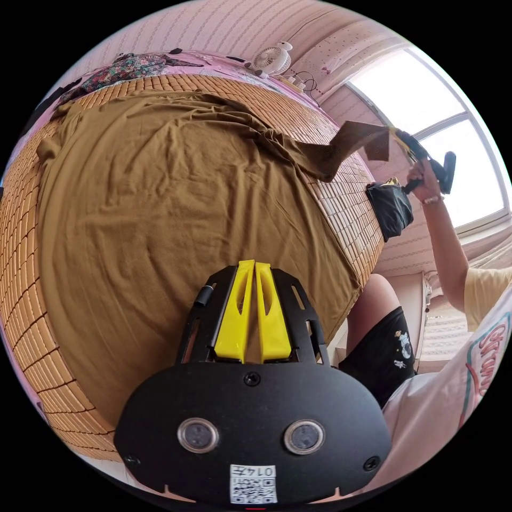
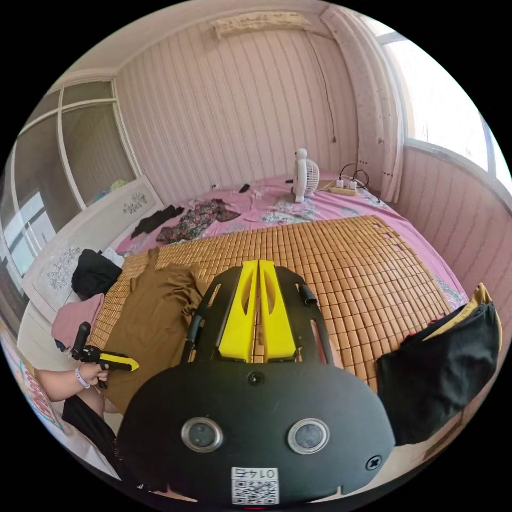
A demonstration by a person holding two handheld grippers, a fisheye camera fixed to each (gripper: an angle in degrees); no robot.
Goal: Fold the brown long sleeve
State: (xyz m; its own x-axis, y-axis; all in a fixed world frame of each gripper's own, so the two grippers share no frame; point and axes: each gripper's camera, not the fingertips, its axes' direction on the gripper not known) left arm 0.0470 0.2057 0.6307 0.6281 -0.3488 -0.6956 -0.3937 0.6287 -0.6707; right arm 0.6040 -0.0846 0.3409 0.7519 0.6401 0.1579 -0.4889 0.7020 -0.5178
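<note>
Fan (image 2: 305, 173) (white), black cloth (image 2: 442, 368) flank brown long sleeve (image 1: 176, 213), seemingly unobstructed.

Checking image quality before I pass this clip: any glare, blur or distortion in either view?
Left gripper view: the window is blown out white, the right gripper backlit against it; the shirt is evenly lit and sharp. Right gripper view: window overexposed too, the mat clear. Both bend straight lines with fisheye.

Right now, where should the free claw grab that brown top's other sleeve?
Probably at the other sleeve's bunched end, approaching from the bamboo mat side: it lies flat beside the body, and its raised folds offer the left claw an edge. The right claw holds the opposite sleeve up.
</note>
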